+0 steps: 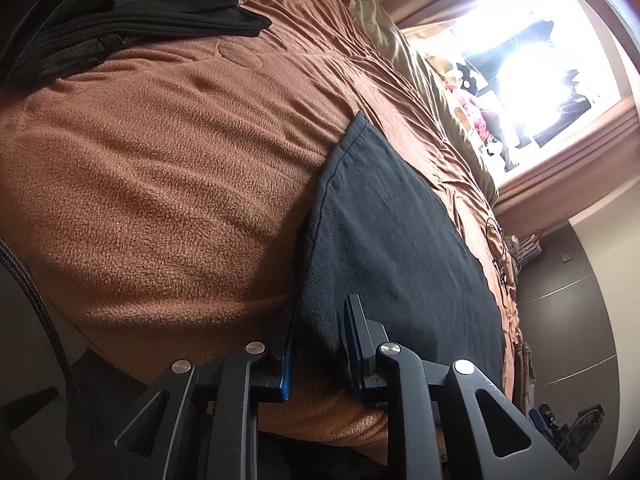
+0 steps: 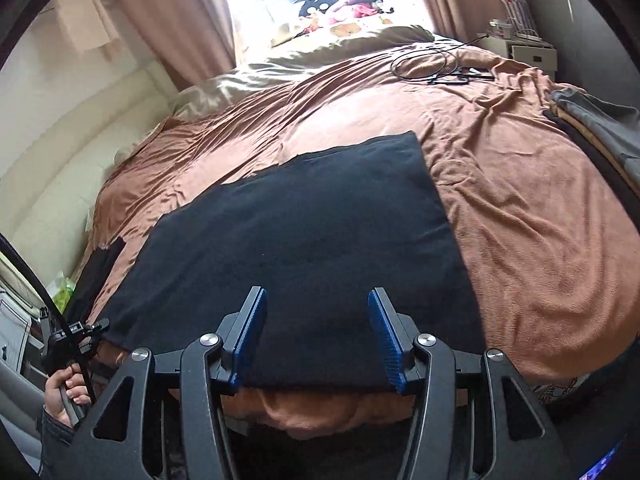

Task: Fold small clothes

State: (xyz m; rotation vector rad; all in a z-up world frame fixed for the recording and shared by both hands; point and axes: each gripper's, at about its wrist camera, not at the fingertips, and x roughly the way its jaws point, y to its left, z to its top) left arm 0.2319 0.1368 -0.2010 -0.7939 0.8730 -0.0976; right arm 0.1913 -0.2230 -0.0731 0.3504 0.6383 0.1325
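1. I am holding my left gripper [image 1: 318, 344] at the near left edge of the black garment [image 1: 392, 248], its jaws straddling a bunched bit of that edge; they look partly closed, and I cannot tell whether they are truly pinching the cloth.
2. I am hovering my right gripper [image 2: 318, 336] over the garment's near edge with the jaws spread wide, gripping nothing.
3. The black garment [image 2: 304, 248] is lying flat on the brown fleece blanket [image 2: 520, 220], already looking like a tidy rectangle, so I am judging at least one fold done.
4. I am expecting another fold to remain.
5. Other dark clothes [image 1: 132, 20] are sitting apart on the blanket.
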